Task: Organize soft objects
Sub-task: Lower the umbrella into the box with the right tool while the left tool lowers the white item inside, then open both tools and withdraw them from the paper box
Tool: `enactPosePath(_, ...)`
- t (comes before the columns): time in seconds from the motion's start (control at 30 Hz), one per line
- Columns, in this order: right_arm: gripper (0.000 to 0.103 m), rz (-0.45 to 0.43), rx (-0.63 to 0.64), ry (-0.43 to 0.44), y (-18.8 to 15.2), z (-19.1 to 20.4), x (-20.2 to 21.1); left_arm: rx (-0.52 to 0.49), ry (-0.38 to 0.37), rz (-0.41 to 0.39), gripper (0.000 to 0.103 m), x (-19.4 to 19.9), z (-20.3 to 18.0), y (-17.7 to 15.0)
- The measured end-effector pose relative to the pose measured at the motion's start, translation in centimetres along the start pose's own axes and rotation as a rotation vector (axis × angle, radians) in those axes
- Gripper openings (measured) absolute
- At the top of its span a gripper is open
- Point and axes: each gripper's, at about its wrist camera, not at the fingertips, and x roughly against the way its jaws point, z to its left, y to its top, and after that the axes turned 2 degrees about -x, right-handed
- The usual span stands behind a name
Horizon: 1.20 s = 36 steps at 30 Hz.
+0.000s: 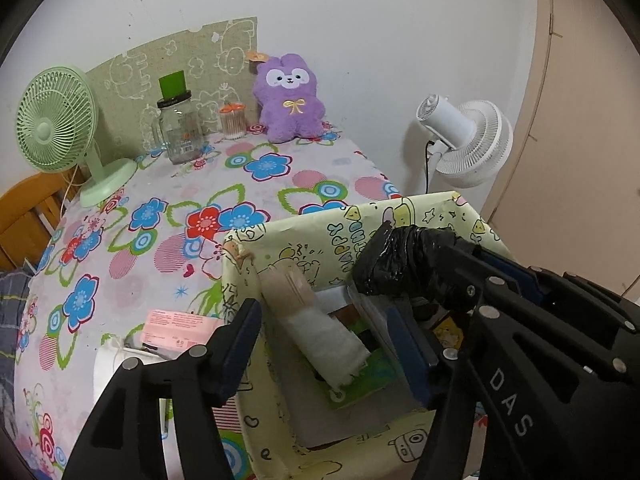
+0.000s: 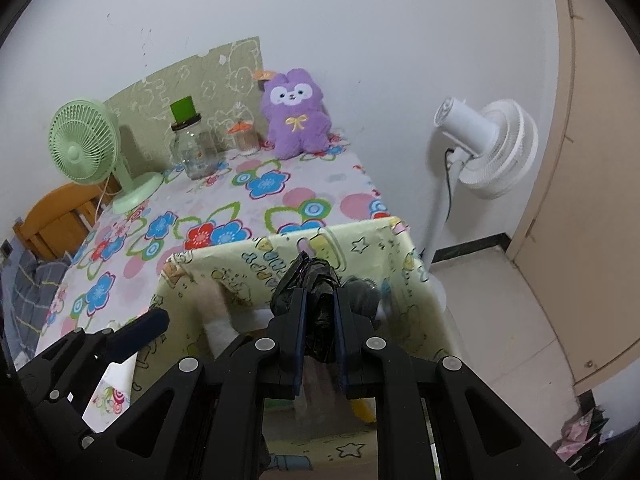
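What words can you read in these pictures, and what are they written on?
"DAS": white letters on the black frame of the right gripper.
"HAPPY": on the inner wall of the yellow cartoon box; the word after it is partly hidden.
Pink leaflet on the table: print too small to read.
Glass jar: label too blurred to read.

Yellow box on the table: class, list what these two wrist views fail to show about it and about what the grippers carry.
- Box floor, left view: mostly covered by the white roll and left gripper.
- Box contents, right view: blurred, hidden behind the right gripper.
- Black bundle, right view: crumpled and clamped, so what it is stays unclear.
- Pink paper, left view: print too small, partly behind a finger.
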Motion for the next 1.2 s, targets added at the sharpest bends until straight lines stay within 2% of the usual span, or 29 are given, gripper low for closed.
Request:
enactPosePath(0.27,0.017,0.075,-0.014,0.071,-0.6,0.1,-0.4,-0.027,-0.031,0.017,0.071,0.4,-0.1,-0.4)
enactPosePath(0.5,0.017,0.078,0.004,0.059,-1.2,0.4,0.5,-0.040,-0.039,0.016,0.072,1.2,-0.4,-1.0)
enactPosePath(0.6,0.021,0.073,0.010,0.052,-1.5,0.5,1.1,-0.044,-0.048,0.013,0.075,1.7,-0.5,-1.4)
enactPosePath(0.67,0.037,0.072,0.007,0.058,-1.7,0.5,1.6,-0.046,-0.054,0.008,0.077,2.1,-0.7,-1.6)
enactPosePath(0.73,0.046,0.058,0.003,0.030,-1.9,0.4,2.1,-0.048,-0.052,0.001,0.078,2.6,-0.7,-1.8)
enactPosePath(0.77,0.057,0.048,0.005,0.028,-2.0,0.4,2.4,-0.050,-0.058,0.001,0.080,2.7,-0.7,-1.8)
enactPosePath(0.83,0.071,0.045,0.008,0.037,-2.0,0.4,2.8,-0.055,-0.057,-0.004,0.087,3.1,-0.8,-2.0)
enactPosePath(1.2,0.074,0.003,0.038,0.035,-2.7,1.6,5.2,-0.049,-0.044,-0.042,0.091,5.1,-0.2,-2.8)
